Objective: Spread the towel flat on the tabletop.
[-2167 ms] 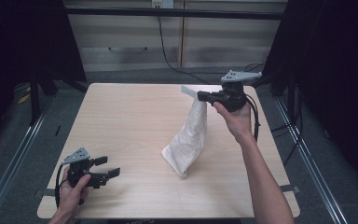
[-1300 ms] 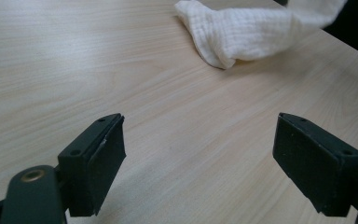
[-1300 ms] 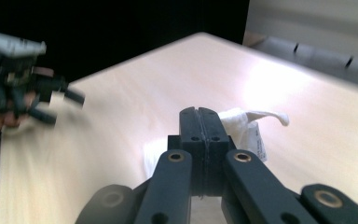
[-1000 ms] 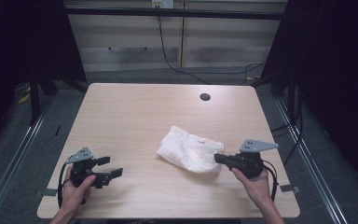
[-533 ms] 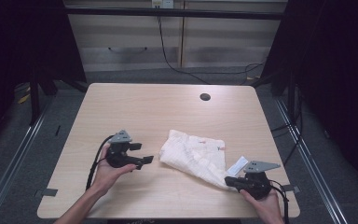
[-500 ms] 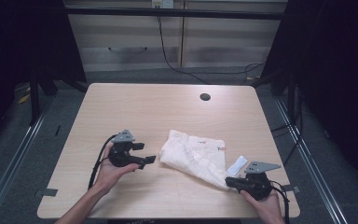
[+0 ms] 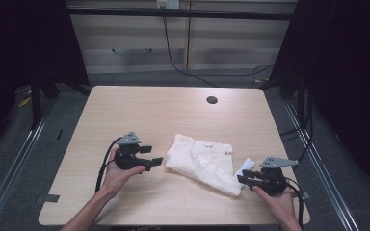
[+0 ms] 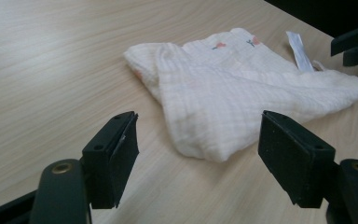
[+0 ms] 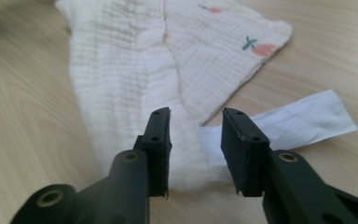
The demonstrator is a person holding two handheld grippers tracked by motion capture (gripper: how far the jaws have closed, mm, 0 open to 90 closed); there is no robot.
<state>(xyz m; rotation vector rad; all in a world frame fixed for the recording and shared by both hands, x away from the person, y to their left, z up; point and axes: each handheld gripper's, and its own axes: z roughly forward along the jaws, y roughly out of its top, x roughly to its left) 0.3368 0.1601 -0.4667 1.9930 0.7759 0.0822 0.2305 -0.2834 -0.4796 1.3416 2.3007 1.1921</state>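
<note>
Since half a second ago the left gripper (image 7: 155, 161), jaws wide apart, moved nearer the white cloth (image 7: 201, 162) lying mid-table, while the right gripper (image 7: 244, 179), jaws partly apart, should close squarely on its corner.

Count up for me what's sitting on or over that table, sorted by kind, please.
Handheld grippers: 2, the left gripper and the right gripper
White cloths: 1, the cloth lying crumpled between them
White paper labels: 1, the label at the cloth's edge
Total: 4
</note>
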